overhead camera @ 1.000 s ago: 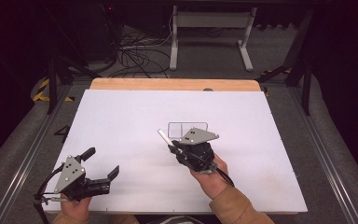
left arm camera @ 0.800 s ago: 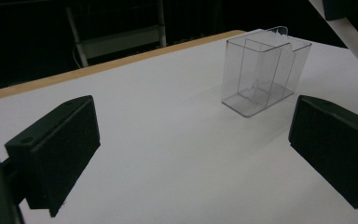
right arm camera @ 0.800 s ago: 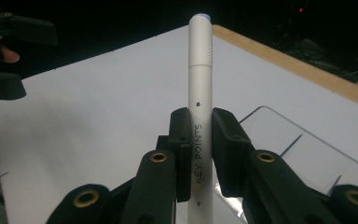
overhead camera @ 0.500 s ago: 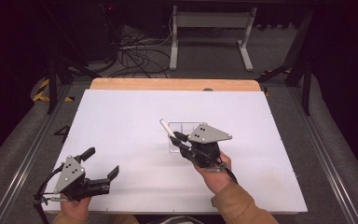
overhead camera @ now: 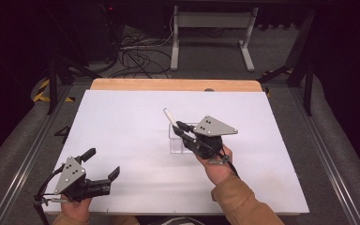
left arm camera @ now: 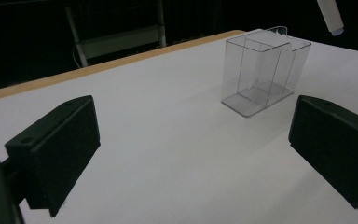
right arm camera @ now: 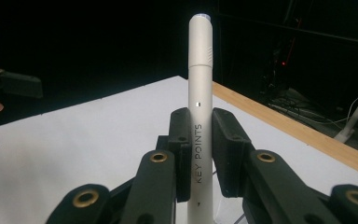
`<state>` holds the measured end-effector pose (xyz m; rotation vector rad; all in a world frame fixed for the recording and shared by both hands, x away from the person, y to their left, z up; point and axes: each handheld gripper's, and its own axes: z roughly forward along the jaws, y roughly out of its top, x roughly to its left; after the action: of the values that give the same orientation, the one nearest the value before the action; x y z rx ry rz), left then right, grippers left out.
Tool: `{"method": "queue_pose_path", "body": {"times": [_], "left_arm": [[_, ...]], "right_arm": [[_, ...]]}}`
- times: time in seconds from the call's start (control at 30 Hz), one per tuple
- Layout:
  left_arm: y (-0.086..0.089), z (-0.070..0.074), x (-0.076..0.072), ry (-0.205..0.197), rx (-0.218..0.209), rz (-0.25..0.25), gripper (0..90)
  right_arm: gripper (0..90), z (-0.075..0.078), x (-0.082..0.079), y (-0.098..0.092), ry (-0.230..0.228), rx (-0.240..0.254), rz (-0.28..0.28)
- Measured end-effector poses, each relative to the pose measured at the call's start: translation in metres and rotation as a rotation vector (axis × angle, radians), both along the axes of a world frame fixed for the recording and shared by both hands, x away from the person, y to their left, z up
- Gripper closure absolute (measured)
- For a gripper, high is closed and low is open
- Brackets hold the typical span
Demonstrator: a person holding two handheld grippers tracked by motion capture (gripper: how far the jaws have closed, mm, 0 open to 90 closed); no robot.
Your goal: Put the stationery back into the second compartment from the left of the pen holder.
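Observation:
A white pen [right arm camera: 201,88] printed "KEY POINTS" stands clamped between the jaws of my right gripper [right arm camera: 200,144]. In the high view the right gripper [overhead camera: 180,127] hovers over a clear plastic box [overhead camera: 179,142] at the table's middle, and the pen [overhead camera: 169,116] slants up and to the left from it. The box [left arm camera: 261,74] is upright with an inner divider, and the pen's tip [left arm camera: 330,16] hangs above its right side. My left gripper [overhead camera: 102,165] rests open near the table's front left edge, nothing between its jaws.
The white table top [overhead camera: 122,122] has a wooden strip [overhead camera: 168,85] along its far edge. Beyond it stand a metal frame [overhead camera: 211,28] and loose cables [overhead camera: 136,56] on the floor. Grey rails run along both sides of the table.
My right gripper has carried the pen up and a little to the right, now over the clear box. The left gripper has stayed still.

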<state>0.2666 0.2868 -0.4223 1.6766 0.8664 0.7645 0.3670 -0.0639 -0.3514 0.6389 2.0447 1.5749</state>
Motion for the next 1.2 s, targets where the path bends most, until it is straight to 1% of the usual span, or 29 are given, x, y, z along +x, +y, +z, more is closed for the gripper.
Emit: {"method": "queue_pose_path", "body": {"times": [0.07,0.2,0.23,0.27,0.4,0.5,0.57,0.7,0.8,0.97,1.1,1.2], "left_arm": [[0.000,0.000,0.000,0.001,0.000,0.001,2.7],[0.000,0.000,0.000,0.001,-0.001,0.000,2.7],[0.000,0.000,0.000,-0.001,0.001,0.001,2.7],[0.000,0.000,0.000,-0.001,0.001,0.001,2.7],[0.000,0.000,0.000,0.000,-0.001,0.002,2.7],[0.000,0.000,0.000,-0.002,-0.003,0.003,2.7],[0.000,0.000,0.000,-0.001,-0.004,0.003,2.7],[0.000,0.000,0.000,-0.001,0.001,0.002,2.7],[0.000,0.000,0.000,-0.001,-0.004,0.002,2.7],[0.000,0.000,0.000,-0.001,-0.003,0.004,2.7],[0.000,0.000,0.000,-0.001,-0.004,0.004,2.7],[0.000,0.000,0.000,0.001,-0.002,0.003,2.7]], "right_arm": [[78.8,0.000,0.005,0.000,-0.004,0.011,-0.003],[78.8,0.000,0.012,0.000,-0.035,0.009,-0.010],[78.8,0.001,0.013,0.001,-0.035,0.009,-0.019],[78.8,0.001,0.014,0.001,-0.047,0.008,-0.020],[78.7,-0.001,0.019,0.002,-0.061,0.012,-0.030],[78.6,-0.003,0.025,0.001,-0.036,0.028,-0.019],[78.6,-0.004,0.029,0.001,-0.045,0.021,-0.028],[78.7,-0.006,0.036,0.000,-0.045,0.019,-0.048],[78.7,-0.008,0.038,0.001,-0.053,0.006,-0.059],[78.7,-0.009,0.039,0.002,-0.063,-0.004,-0.057],[78.5,-0.013,0.043,0.003,-0.046,-0.014,-0.058],[78.5,-0.015,0.045,0.004,-0.061,-0.027,-0.055]]}}
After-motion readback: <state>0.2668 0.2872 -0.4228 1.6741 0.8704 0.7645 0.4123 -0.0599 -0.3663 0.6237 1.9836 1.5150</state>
